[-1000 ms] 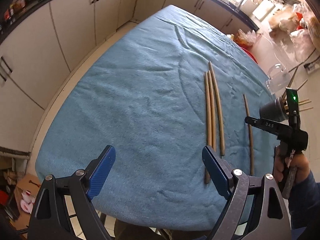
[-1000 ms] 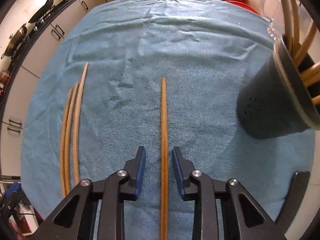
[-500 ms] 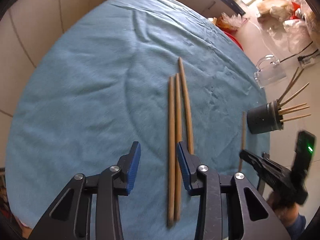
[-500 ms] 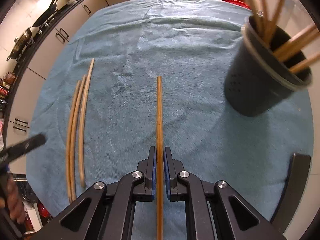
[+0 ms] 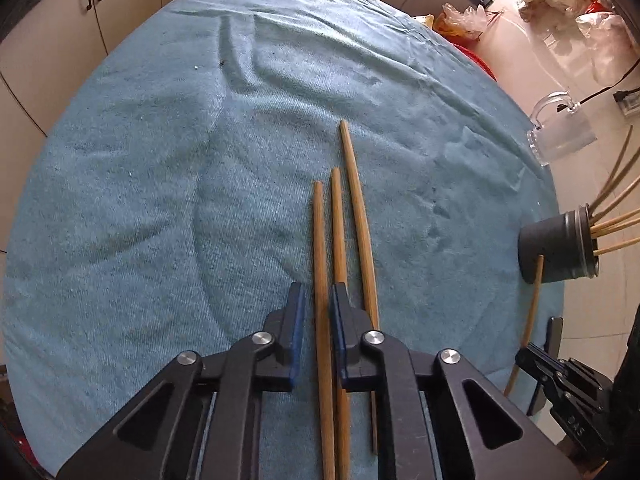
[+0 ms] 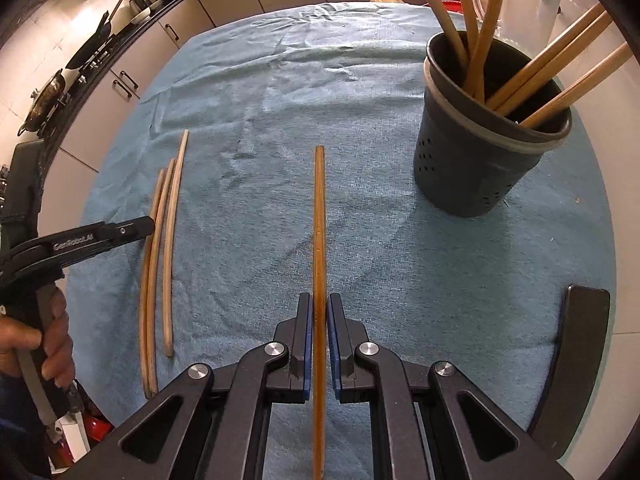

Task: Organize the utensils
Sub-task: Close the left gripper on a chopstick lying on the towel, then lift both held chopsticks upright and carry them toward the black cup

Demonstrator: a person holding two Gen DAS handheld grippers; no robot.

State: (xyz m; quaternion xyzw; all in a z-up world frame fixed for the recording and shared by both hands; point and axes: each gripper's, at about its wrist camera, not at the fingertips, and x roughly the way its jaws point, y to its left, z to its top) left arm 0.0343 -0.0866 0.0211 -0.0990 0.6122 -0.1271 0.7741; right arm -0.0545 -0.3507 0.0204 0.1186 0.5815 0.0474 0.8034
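Three wooden chopsticks lie side by side on the blue towel (image 5: 160, 200). My left gripper (image 5: 318, 300) points steeply down over them. Its jaws are closing on the leftmost chopstick (image 5: 319, 240), which runs between the blue pads. The middle chopstick (image 5: 338, 232) passes under the right finger and the third (image 5: 358, 208) lies outside it. My right gripper (image 6: 319, 312) is shut on a single chopstick (image 6: 319, 220) that points away along the towel. The dark holder (image 6: 480, 152), with several chopsticks in it, stands ahead to the right. In the right wrist view the left gripper (image 6: 148, 224) reaches the three chopsticks (image 6: 160, 260).
A clear glass mug (image 5: 560, 132) stands past the towel's right edge, beyond the holder (image 5: 556, 248). Kitchen cabinets (image 6: 132, 80) and a counter with pans run along the far left. A hand (image 6: 36, 344) grips the left tool. Plastic bags (image 5: 460, 20) lie at the back.
The left gripper moved right over the three chopsticks, came lower and went from wide open to nearly shut around the leftmost. The right gripper shut on the single chopstick.
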